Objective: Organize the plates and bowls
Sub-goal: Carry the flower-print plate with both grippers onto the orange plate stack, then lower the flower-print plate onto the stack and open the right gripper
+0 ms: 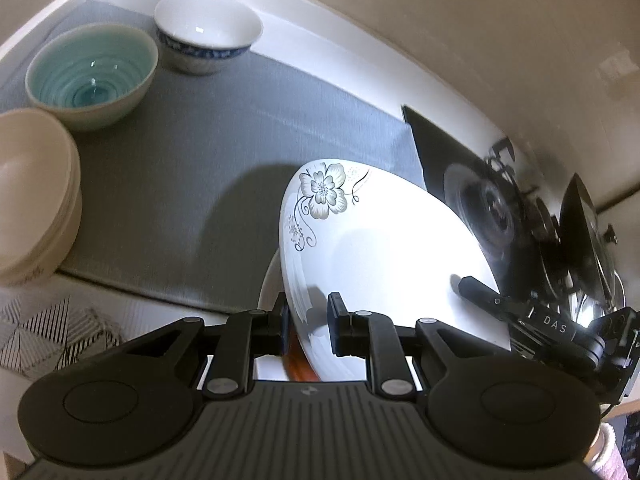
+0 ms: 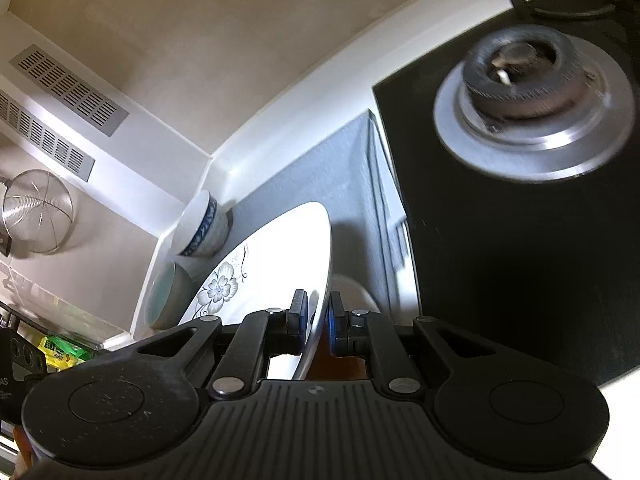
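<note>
A white plate with a grey flower print (image 1: 372,248) is held tilted above the grey mat (image 1: 224,152). My left gripper (image 1: 308,320) is shut on its near rim. My right gripper (image 1: 476,292) grips the opposite rim; in the right wrist view the right gripper (image 2: 318,316) is shut on the plate (image 2: 276,256). A second white plate (image 1: 269,292) lies under it. On the mat stand a teal bowl (image 1: 92,74), a blue-patterned white bowl (image 1: 206,34) and a stack of cream bowls (image 1: 34,196) at the left.
A black gas hob with a burner (image 2: 520,92) lies right of the mat. A patterned cloth (image 1: 52,328) lies at the counter's front left. A metal strainer (image 2: 38,210) hangs on the wall. The wall runs close behind the bowls.
</note>
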